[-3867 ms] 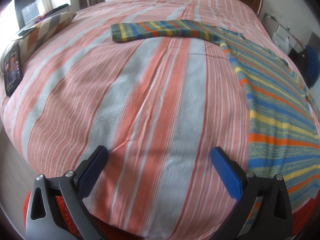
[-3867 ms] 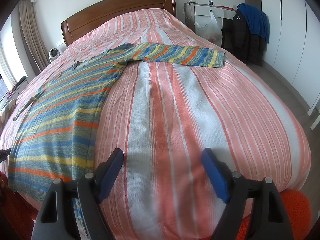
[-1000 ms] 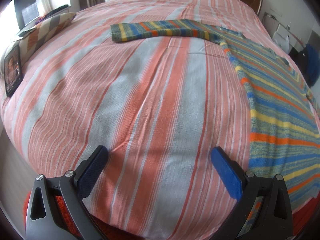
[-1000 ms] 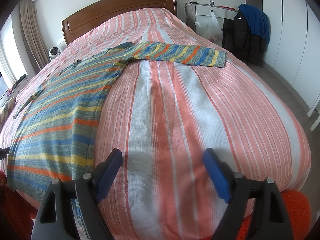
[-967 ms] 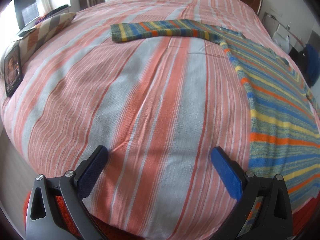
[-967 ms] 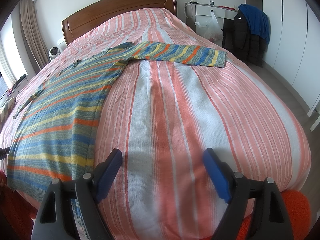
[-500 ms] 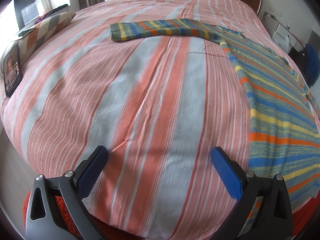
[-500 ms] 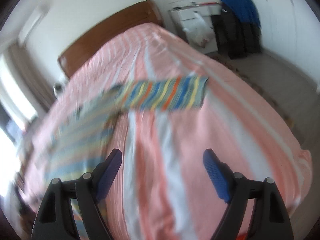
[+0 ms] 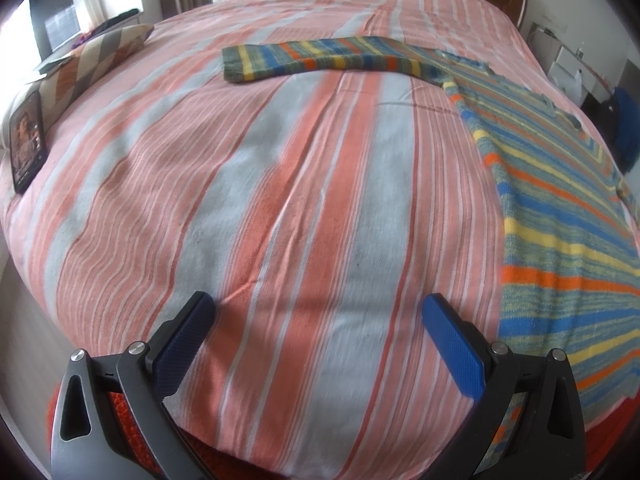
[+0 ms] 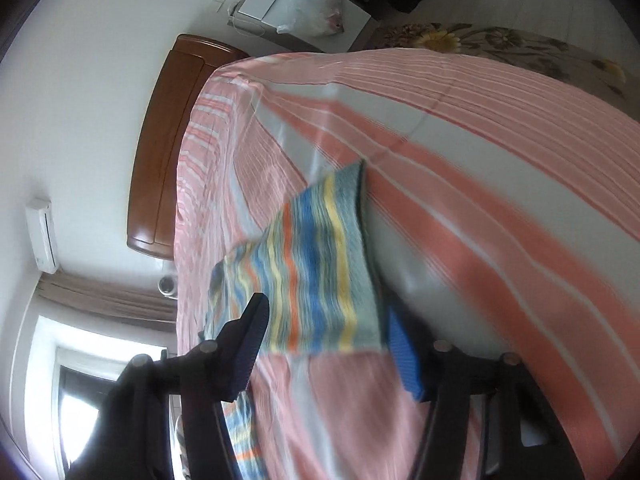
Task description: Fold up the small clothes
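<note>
1. My left tongs [image 9: 316, 344] hover over the near edge of the bed [image 9: 280, 200], jaws wide apart, empty.
2. My right tongs [image 10: 326, 338], rolled sideways, have just been closing; the jaws straddle the sleeve [image 10: 312, 280] cuff, pads not yet pressing.
3. The sweater [image 9: 560, 216] lies flat across the bed, both sleeves spread.
4. No fold made; sleeves and body all remain, in my judgement.
</note>
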